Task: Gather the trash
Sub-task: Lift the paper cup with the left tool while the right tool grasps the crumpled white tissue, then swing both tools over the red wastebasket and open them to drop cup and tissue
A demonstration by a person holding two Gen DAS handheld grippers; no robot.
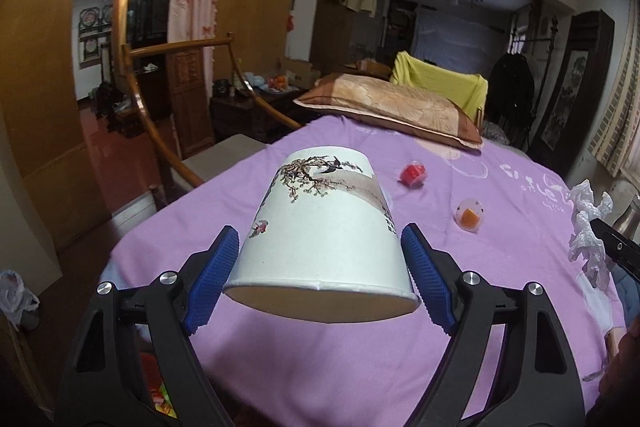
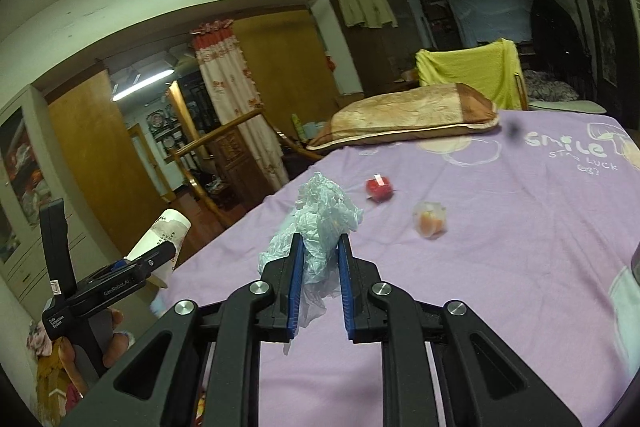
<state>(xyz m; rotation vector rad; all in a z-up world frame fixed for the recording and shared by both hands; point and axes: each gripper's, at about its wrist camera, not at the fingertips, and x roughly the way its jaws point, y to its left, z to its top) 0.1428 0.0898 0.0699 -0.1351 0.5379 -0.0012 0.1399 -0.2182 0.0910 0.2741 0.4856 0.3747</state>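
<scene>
Presently we list what both wrist views hold, item by item

Item one: our left gripper point(image 1: 320, 259), its blue pads pressed against the two sides of a white paper cup point(image 1: 320, 227). The cup is lifted clear of the purple bedsheet point(image 1: 360, 367), open mouth turned back toward the camera, a printed branch with birds on its wall. In the right wrist view the same cup point(image 2: 160, 239) shows at the far left, clamped in that gripper point(image 2: 152, 259), with a person's hand point(image 2: 108, 339) on the handle

Item two: our right gripper point(image 2: 320, 259), jaws drawn nearly together on a crumpled clear plastic bag point(image 2: 320, 219). The bag bulges above the blue pads and trails below them; from the left wrist view it appears at the right edge point(image 1: 588, 227)

Item three: two small jelly cups lying loose on the sheet, well apart from both grippers — a red one point(image 1: 412, 174) point(image 2: 379, 188) and, nearer, an orange one point(image 1: 469, 215) point(image 2: 430, 220)

Item four: a brown and tan pillow point(image 1: 392, 107) at the head of the bed, with a yellow cloth point(image 1: 440, 79) draped over a chair behind it

Item five: the sheet itself bears pale printed lettering near the pillow — legible in the right wrist view only
</scene>
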